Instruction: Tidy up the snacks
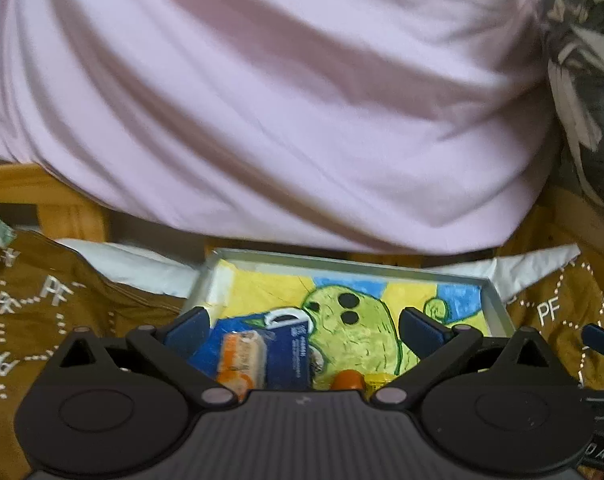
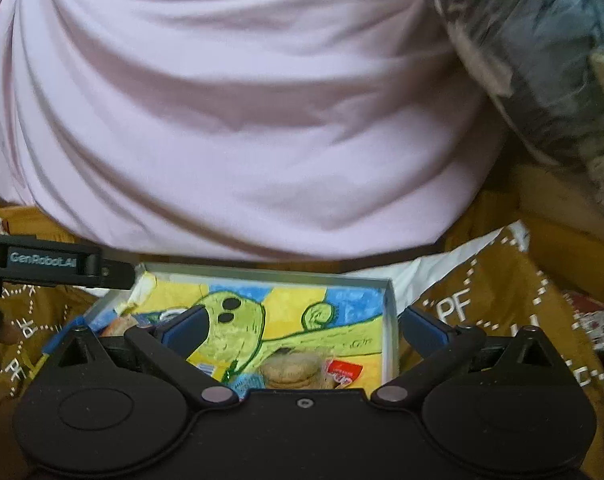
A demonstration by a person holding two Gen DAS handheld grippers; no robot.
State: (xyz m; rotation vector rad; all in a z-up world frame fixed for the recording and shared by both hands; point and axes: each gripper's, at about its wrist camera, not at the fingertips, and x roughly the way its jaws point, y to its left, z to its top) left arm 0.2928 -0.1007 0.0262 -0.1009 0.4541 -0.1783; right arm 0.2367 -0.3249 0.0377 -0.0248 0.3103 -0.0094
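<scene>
Both hand-held grippers, left (image 1: 302,326) and right (image 2: 302,326), hover level with jaws spread wide and empty over the shallow tray (image 1: 496,300) holding snack packets (image 1: 242,356) on the brown-clothed desk (image 1: 42,300).

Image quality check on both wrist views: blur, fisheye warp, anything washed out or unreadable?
Left wrist: soft motion blur on the snack packs and the pink shirt; tray rim bows from the fisheye; dark vignette in the top corners. Right wrist: similar softness, cookie pack smeared, print unreadable; the tray's drawing stays legible. No harsh glare in either; lighting is flat and dim.
</scene>
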